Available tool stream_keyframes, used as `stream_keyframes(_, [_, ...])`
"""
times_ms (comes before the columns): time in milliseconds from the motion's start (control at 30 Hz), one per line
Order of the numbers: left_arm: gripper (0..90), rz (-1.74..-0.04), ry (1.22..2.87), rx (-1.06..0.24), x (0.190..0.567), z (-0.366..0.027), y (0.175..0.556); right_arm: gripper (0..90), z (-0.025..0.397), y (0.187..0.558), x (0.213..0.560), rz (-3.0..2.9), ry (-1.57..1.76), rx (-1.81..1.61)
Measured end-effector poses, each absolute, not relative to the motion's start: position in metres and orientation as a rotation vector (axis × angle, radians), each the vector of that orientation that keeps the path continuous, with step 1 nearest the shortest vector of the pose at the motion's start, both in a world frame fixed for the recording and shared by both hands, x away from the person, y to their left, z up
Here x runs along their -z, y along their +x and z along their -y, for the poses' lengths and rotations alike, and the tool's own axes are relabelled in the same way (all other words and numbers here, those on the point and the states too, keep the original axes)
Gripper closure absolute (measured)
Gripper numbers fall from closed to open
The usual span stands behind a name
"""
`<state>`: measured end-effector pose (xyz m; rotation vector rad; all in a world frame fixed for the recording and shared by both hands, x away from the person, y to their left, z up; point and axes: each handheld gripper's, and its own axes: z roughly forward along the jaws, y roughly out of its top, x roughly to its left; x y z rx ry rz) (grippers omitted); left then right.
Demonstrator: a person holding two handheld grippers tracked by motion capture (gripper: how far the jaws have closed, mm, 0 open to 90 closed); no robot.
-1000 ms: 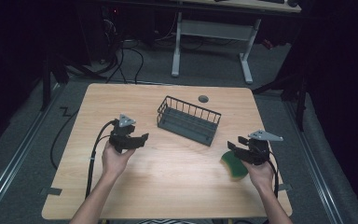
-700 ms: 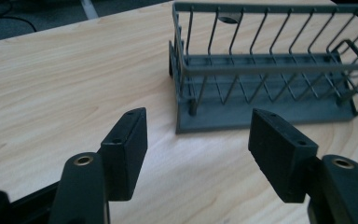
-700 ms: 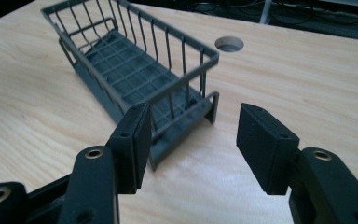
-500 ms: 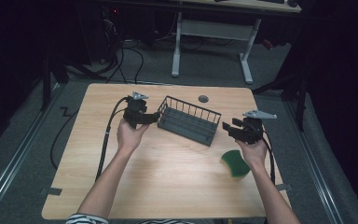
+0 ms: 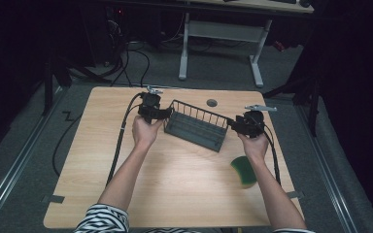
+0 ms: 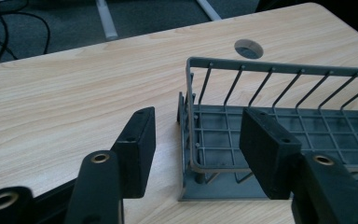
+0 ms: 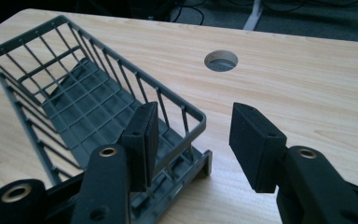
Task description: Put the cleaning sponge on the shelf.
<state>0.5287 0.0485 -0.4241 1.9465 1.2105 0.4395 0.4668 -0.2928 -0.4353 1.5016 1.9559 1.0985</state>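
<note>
Now the grey wire basket [image 5: 195, 127] sits upright on the wooden table [image 5: 92, 160], in the upper middle of the high view, its long axis running from upper left to lower right of the frame. At its upper-left short end is the left gripper [image 5: 161, 113]; in the left gripper view [image 6: 205, 149] the 2 jaws stand wide apart, straddling that end wall, 1 pad outside and 1 over the basket floor, gripping nothing. At the lower-right short end is the right gripper [image 5: 234, 123]; in the right gripper view [image 7: 193, 137] its 2 jaws are equally spread around that end's corner, not closed on it. A green sponge [image 5: 243, 171] lies lower right, well apart from the basket. A round cable hole [image 5: 211, 103] shows just beyond the basket.
</note>
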Motion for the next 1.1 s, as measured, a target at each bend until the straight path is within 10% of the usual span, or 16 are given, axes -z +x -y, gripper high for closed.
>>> stream_keyframes(1100, [82.5, -1.181, 2.017, -0.376, 0.439, -0.048, 0.534, 68.4, 0.282, 0.485, 0.444, -2.067, 1.510, -0.990])
